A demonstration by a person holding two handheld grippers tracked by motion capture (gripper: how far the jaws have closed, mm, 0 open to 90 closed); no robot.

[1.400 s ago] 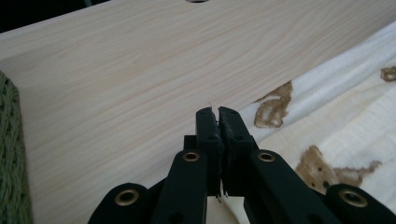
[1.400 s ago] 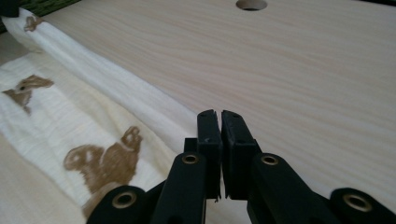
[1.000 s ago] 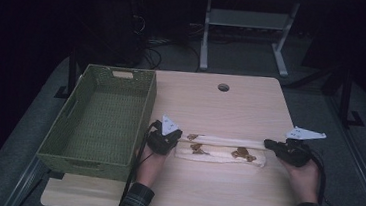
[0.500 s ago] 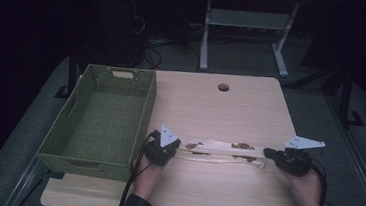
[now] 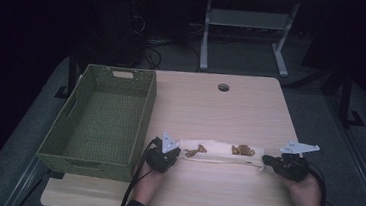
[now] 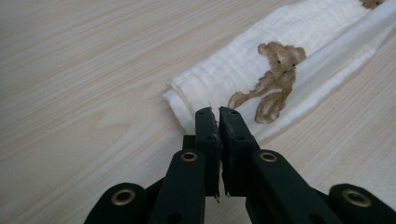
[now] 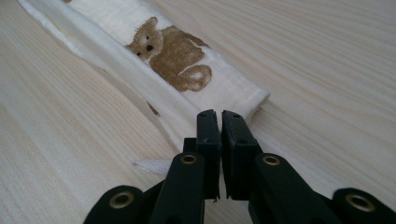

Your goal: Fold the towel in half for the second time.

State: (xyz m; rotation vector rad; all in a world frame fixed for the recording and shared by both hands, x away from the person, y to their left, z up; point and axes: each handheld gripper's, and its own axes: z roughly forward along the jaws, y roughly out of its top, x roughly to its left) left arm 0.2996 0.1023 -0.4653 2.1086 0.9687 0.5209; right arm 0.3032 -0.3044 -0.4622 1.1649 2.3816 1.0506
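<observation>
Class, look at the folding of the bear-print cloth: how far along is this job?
Done: the cloth already lies folded into a long narrow strip. In hand: the left gripper and right gripper each pinch one end. Left: probably further folds, perhaps placing it in the green basket.

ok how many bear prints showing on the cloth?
2 on the cloth in the high view: one bear near the left gripper, one bear toward the right gripper. Folds may hide more.

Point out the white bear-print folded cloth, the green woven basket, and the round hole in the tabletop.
white bear-print folded cloth [image 5: 217, 148], high view, bare white middle between the bears
green woven basket [image 5: 141, 119], high view, right wall
round hole in the tabletop [image 5: 223, 87], high view, its centre
</observation>
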